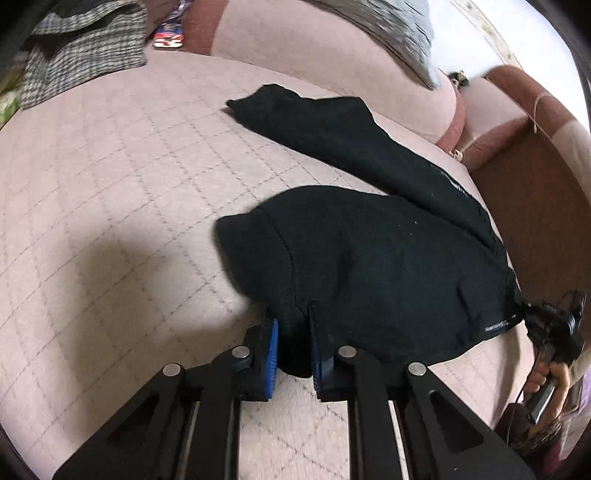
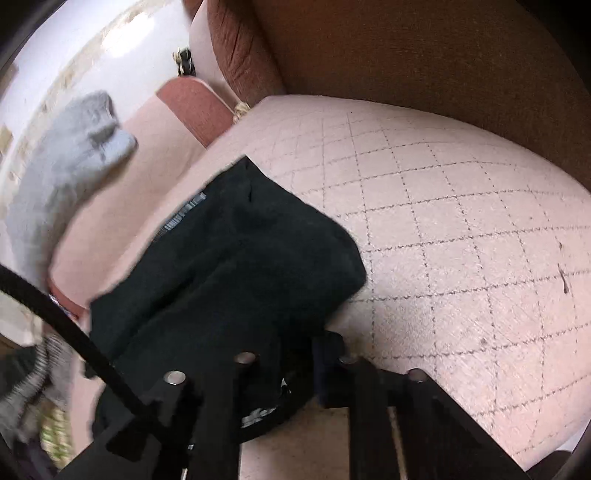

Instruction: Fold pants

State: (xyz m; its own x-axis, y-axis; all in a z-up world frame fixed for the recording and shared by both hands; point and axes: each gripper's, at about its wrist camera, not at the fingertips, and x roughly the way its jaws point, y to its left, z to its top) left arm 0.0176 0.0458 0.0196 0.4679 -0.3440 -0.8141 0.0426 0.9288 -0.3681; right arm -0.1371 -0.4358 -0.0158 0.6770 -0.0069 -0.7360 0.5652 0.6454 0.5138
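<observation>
Lying across a pink quilted sofa seat (image 1: 110,192), the black pants (image 1: 369,266) are bunched near the seat's right end, with one leg (image 1: 332,136) stretching away toward the far backrest cushion (image 1: 314,48) and the other doubled over into a rounded heap in the near foreground. The left gripper (image 1: 293,354) sits at the near edge of that heap, and its blue pads (image 1: 272,347) are pinched on a fold of the black fabric, which fills the narrow gap between them. At the right edge of the left wrist view, the right gripper (image 1: 554,328) reaches the far right corner of the pants, with a hand (image 1: 550,376) wrapped round its handle; the cloth is drawn to a point where it meets the tool.

From the right wrist view, the right gripper (image 2: 299,365) is closed on the black fabric, a bundle of it passing between the fingers and hanging below them with a white printed mark showing. That view is blurred. The pants (image 2: 229,266) spread away to the far left over the quilted seat (image 2: 461,221), and a black cable (image 2: 74,332) crosses the lower left.

A grey folded garment (image 1: 399,33) rests on top of the backrest, and a checked cloth (image 1: 81,55) lies at the far left end of the sofa. A brown armrest (image 1: 535,206) closes the right end.
</observation>
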